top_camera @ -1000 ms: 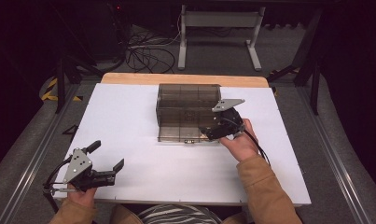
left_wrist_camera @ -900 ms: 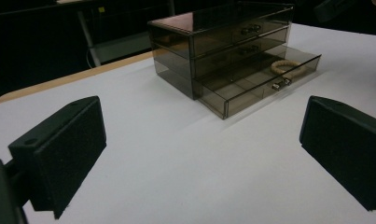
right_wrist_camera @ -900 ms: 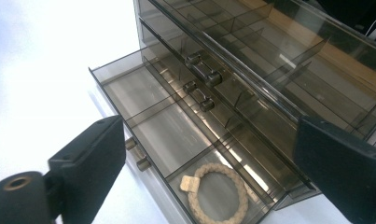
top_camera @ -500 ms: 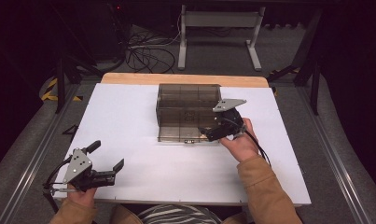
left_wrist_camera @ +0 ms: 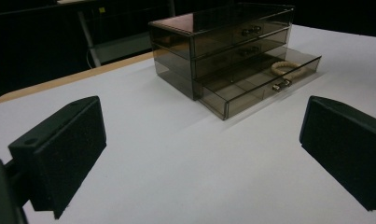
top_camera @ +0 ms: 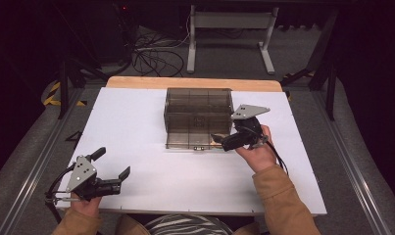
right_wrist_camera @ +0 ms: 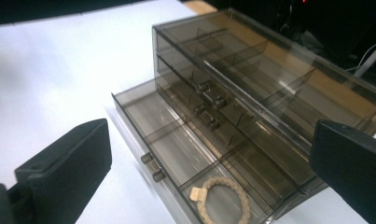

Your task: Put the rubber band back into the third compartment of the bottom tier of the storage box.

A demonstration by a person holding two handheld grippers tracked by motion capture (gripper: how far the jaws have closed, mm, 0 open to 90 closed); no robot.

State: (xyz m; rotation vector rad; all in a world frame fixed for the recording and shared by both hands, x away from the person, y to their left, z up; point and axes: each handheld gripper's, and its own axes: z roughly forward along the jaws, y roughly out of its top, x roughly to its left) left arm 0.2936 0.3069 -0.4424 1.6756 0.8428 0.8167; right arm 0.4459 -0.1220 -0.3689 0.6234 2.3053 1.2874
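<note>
lying in the right end compartment of the pulled-out bottom drawer (right_wrist_camera: pixel 176 158) of the smoky organiser (top_camera: pixel 198 117), the beige bracelet (right_wrist_camera: pixel 223 198) sits just under the right gripper (top_camera: pixel 219 140), whose empty jaws have just been opening wide. at 7 o'clock on the bench (top_camera: pixel 136 122), the left gripper (top_camera: pixel 111 166) rests, jaws apart.

**Both grippers open, hands low over the table**

The left hand (top_camera: pixel 85 204) comes in at the near left corner and holds the left gripper (top_camera: pixel 111 164) level, pointing right, its jaws spread wide with nothing between them. The right forearm, in a tan sleeve (top_camera: pixel 278 200), reaches forward and inward from the near edge. The right hand (top_camera: pixel 256 152) holds the right gripper (top_camera: pixel 218 141) pointing left, grey plate on top. Its jaws have just been opening and stand wide, empty.
</note>
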